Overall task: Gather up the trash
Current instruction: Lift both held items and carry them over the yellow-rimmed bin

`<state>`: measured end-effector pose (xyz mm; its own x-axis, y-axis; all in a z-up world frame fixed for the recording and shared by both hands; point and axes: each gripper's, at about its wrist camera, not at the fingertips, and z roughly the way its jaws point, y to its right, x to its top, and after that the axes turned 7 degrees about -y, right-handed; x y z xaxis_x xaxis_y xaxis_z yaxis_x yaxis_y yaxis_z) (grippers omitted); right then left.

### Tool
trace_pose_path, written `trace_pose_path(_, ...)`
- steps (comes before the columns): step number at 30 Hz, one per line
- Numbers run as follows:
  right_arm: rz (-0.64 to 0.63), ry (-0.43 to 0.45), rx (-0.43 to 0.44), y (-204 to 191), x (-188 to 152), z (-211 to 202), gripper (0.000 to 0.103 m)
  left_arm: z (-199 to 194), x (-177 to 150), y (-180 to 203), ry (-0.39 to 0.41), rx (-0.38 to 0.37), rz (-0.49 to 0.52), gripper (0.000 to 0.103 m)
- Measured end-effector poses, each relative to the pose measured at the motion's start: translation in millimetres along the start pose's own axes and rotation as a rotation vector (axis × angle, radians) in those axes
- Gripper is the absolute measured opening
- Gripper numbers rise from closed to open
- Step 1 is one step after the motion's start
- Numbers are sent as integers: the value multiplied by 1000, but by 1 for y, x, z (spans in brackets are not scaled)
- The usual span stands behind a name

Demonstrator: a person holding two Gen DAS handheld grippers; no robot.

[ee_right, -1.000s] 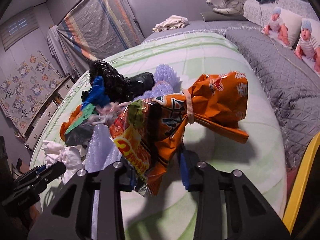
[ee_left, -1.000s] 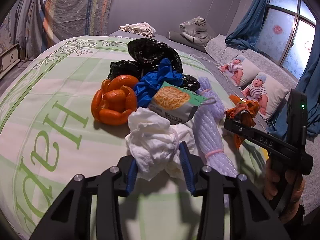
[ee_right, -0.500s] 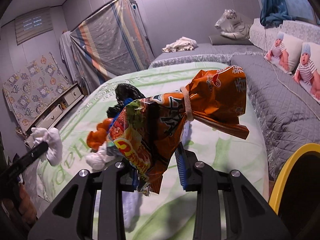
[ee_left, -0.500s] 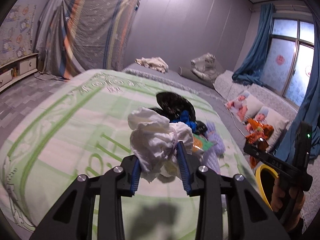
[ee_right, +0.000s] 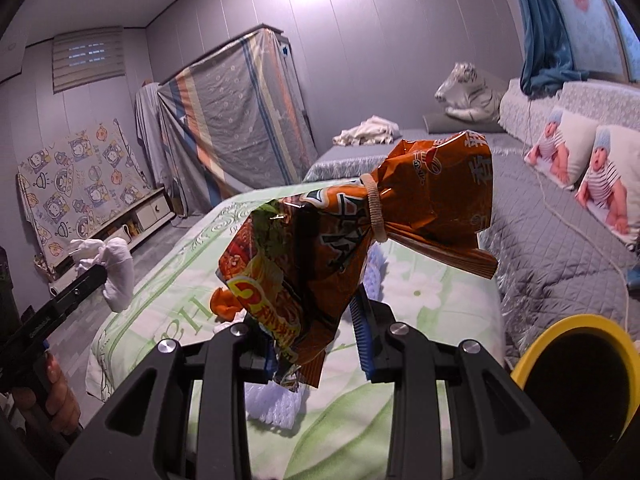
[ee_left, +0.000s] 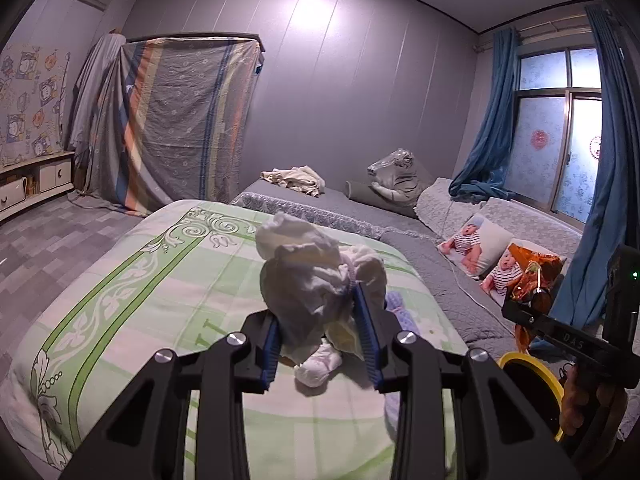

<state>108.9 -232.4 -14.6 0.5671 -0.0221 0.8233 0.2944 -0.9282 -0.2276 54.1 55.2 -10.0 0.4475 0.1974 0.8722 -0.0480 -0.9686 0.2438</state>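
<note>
Both tongs are held up over the bed with its green and white patterned cover, each with a piece of rubbish in its grip. The left gripper has its blue-padded jaws pinching a crumpled wad of white tissue, which bulges up above the fingertips and hangs a small twisted tail below them, clear of the cover. Seen from the other side, that same white wad sits at the tip of the left tongs at the far left of the room, with the person's hand wrapped round the handle beneath it. The right gripper pinches the lower end of an orange snack bag, a crinkled foil packet cinched near its top by a pale rubber band; the bag slants up and to the right, held in the air above the bed. Under it a piece of white foam netting lies on the cover near the tongs, and a bit of orange peel peeks out behind the bag's left edge. Low at the right, just beside the bed's near corner, stands a bin with a yellow rim and a dark inside. Farther right, a grey quilted mattress carries two pillows printed with babies.
</note>
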Motion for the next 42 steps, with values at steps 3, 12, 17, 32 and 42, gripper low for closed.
trace_pose_path(3,-5,36,-12,1,-1,-21,29,-4,2,8,4,-21,13,32)
trace_pose_path(12,7,124,-59,11,-8,-73,29,-19,9,44,43,-69,83,32)
trace_pose_path(17,27,161,-93,23,-12,-96,29,-17,14,64,48,-104,121,32)
trace_pose_path(32,139,229,-214,66,-24,-135,29,22,17,150,-19,-264,236,32)
trace_pose_path(42,254,224,-301,114,-46,-143,29,70,4,216,-132,-366,305,32)
